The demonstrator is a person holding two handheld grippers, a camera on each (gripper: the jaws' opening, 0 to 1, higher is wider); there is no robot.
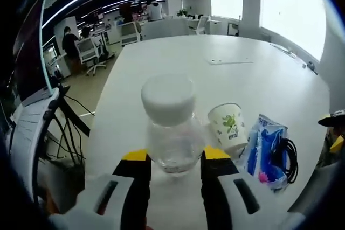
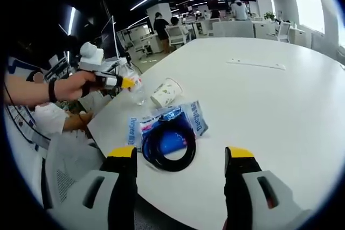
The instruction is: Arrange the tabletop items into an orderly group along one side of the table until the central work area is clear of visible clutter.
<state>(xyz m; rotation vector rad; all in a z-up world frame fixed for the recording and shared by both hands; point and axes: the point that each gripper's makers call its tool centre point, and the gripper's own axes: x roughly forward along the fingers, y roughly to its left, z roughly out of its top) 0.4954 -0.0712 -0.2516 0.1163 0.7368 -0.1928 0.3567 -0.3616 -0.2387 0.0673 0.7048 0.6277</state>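
A clear jar (image 1: 171,127) with a white lid stands upright at the near edge of the white table (image 1: 226,79), clamped between the yellow-tipped jaws of the left gripper (image 1: 170,157). Just beside it a paper cup (image 1: 227,126) with a green print lies tipped on its side. Next to the cup lies a blue packet (image 2: 171,125) with a coiled black cable (image 2: 168,146) resting on top. The right gripper (image 2: 180,157) hovers above the cable, jaws spread wide and holding nothing.
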